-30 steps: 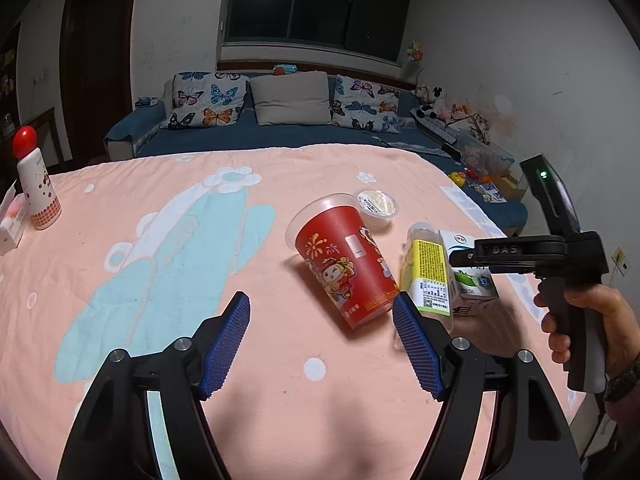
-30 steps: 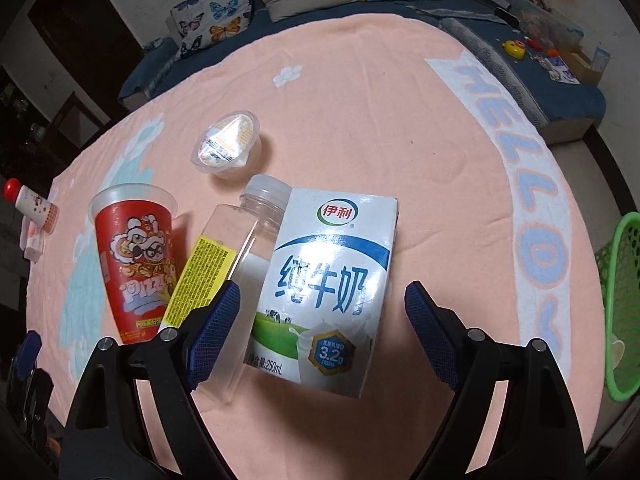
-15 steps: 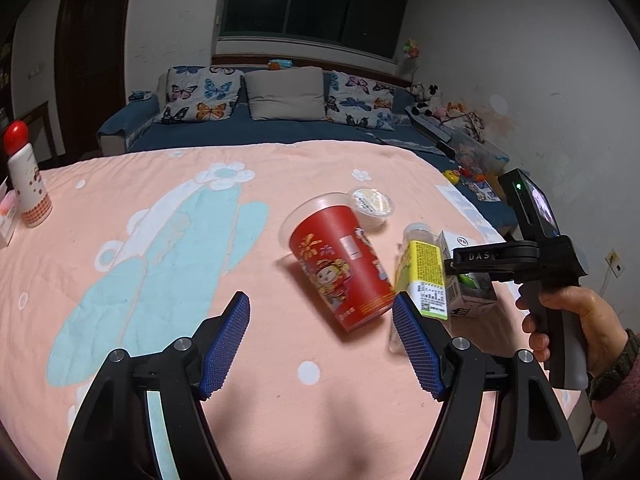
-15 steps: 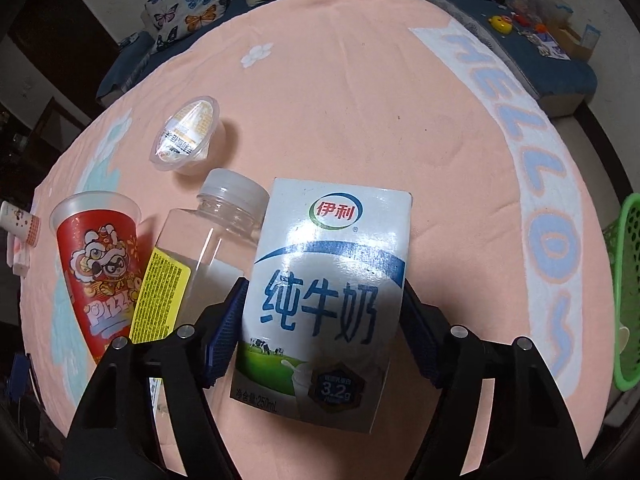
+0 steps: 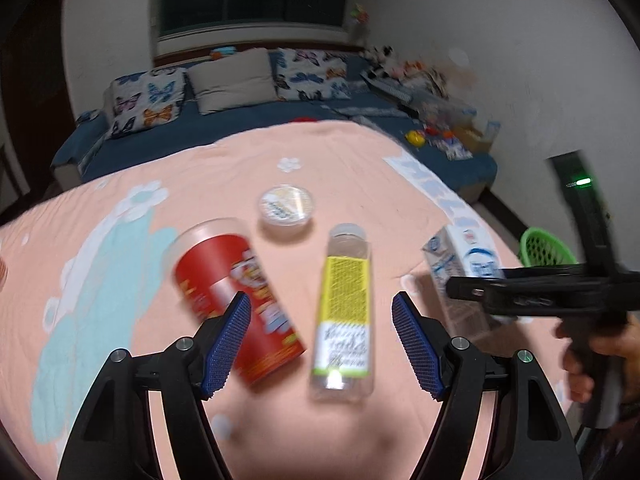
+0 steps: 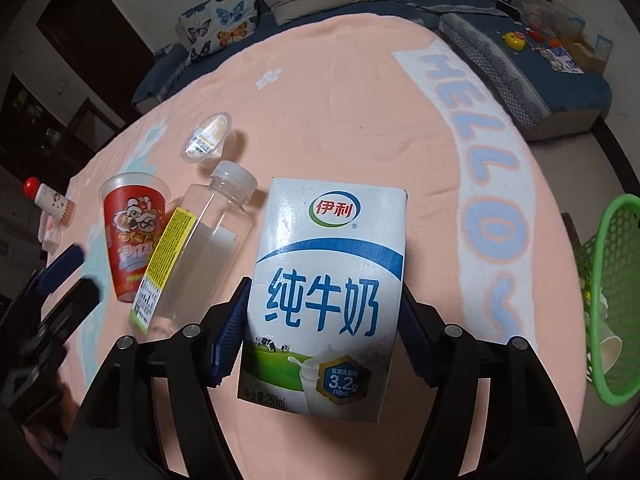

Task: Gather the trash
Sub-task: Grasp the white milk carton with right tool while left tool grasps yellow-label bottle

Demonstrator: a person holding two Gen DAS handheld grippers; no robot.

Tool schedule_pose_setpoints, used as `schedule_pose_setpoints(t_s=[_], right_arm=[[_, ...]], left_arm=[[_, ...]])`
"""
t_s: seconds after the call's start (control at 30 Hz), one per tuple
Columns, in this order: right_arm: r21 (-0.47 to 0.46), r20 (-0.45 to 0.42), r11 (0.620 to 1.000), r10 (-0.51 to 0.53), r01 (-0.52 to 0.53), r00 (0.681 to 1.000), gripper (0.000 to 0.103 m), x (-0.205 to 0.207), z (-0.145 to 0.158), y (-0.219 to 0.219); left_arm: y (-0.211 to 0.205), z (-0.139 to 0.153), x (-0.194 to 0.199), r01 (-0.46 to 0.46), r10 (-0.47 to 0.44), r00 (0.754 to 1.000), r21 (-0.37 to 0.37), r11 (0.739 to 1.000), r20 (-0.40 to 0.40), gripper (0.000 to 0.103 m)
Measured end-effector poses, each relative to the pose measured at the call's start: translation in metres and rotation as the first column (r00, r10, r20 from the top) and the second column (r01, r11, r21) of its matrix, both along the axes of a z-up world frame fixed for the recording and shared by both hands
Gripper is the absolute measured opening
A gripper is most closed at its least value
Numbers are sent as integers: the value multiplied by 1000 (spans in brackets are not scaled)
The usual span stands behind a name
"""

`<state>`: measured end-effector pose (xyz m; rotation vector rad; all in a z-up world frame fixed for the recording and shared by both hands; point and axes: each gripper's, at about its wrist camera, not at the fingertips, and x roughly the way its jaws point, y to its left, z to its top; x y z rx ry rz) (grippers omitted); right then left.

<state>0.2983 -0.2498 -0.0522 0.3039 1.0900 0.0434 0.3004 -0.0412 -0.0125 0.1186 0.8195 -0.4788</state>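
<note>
The right claw [image 6: 324, 320] is closing on the milk carton [image 6: 326, 292], its blue pads against both sides, just beside the clear bottle [image 5: 346, 312] on the peach blanket [image 6: 340, 120]. The left claw [image 5: 320, 340] hangs open over that bottle, the red cup [image 5: 236, 304] beside it.

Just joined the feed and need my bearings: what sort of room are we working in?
Most likely a home bedroom or living room: a blue sofa bed with butterfly pillows, toys beside it, and a pink blanket spread under the trash.
</note>
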Motion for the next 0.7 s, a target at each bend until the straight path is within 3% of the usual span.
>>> schedule_pose_setpoints(t_s=[0.27, 0.7], right_arm=[[-7, 39, 1000, 3, -2, 999, 68, -32, 17, -34], [-3, 70, 997, -71, 72, 995, 68, -67, 31, -101]], left_arm=[[-42, -22, 29, 61, -54, 996, 113, 992, -70, 58], [-67, -49, 45, 90, -59, 987, 215, 972, -147, 52]])
